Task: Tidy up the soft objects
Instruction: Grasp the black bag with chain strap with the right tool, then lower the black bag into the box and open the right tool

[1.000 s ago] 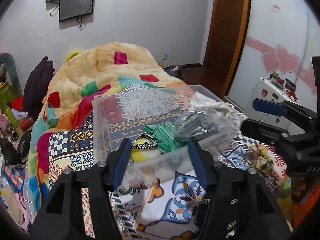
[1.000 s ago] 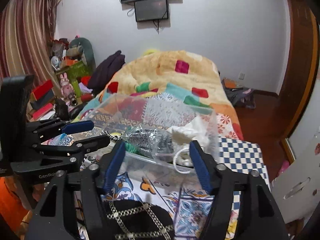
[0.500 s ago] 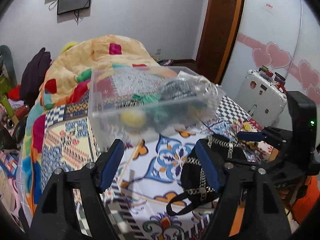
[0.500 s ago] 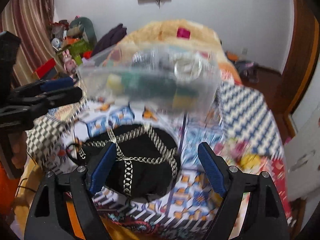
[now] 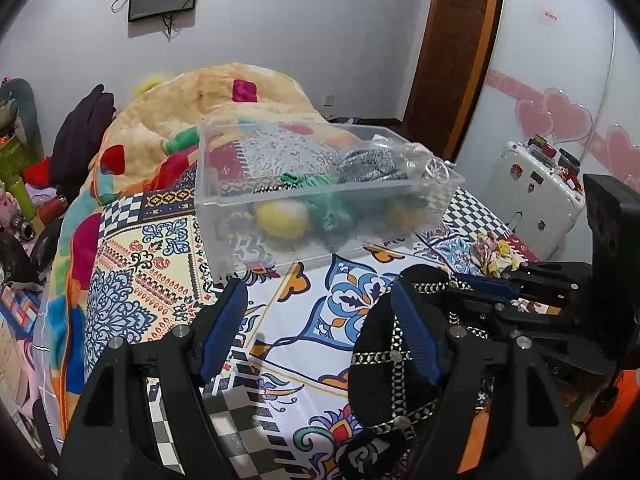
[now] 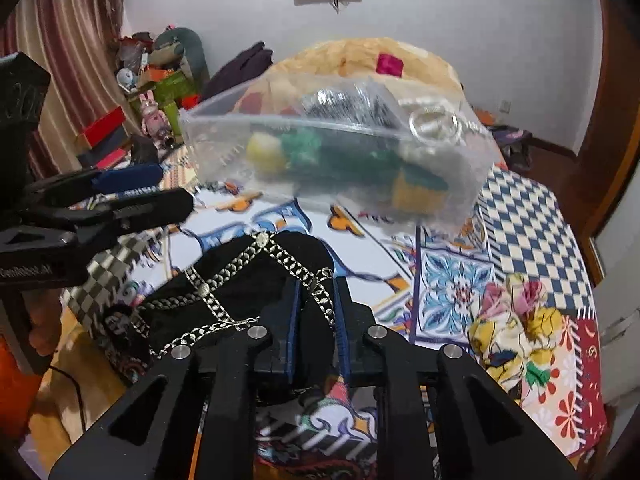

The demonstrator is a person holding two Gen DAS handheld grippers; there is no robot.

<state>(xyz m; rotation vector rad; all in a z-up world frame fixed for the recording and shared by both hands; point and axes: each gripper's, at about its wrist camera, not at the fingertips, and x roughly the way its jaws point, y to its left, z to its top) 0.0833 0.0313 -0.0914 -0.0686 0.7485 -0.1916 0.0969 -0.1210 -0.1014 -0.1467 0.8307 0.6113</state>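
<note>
A black soft item with silver chain trim [image 6: 240, 280] lies on the patterned bedspread near me; it also shows in the left wrist view [image 5: 384, 364]. My right gripper [image 6: 316, 316] is shut on its edge. My left gripper [image 5: 320, 332] is open and empty above the bedspread, left of the black item. A clear plastic bin [image 5: 224, 216] sits farther back, holding a yellow ball [image 5: 282, 220], green fabric [image 5: 324, 200], a grey knit [image 5: 368, 164] and other soft things; the bin is also in the right wrist view [image 6: 472, 168].
A floral scrunchie [image 6: 516, 332] lies on the bedspread to the right. A rolled orange quilt [image 5: 224, 100] lies behind the bin. Clutter and toys [image 6: 160, 92] stand at the left. A white suitcase [image 5: 532, 200] and a wooden door [image 5: 452, 52] are at the right.
Both grippers have pulled back from the bin toward the near bed edge. My right gripper has closed on the black chain-trimmed item. The left gripper stays open.
</note>
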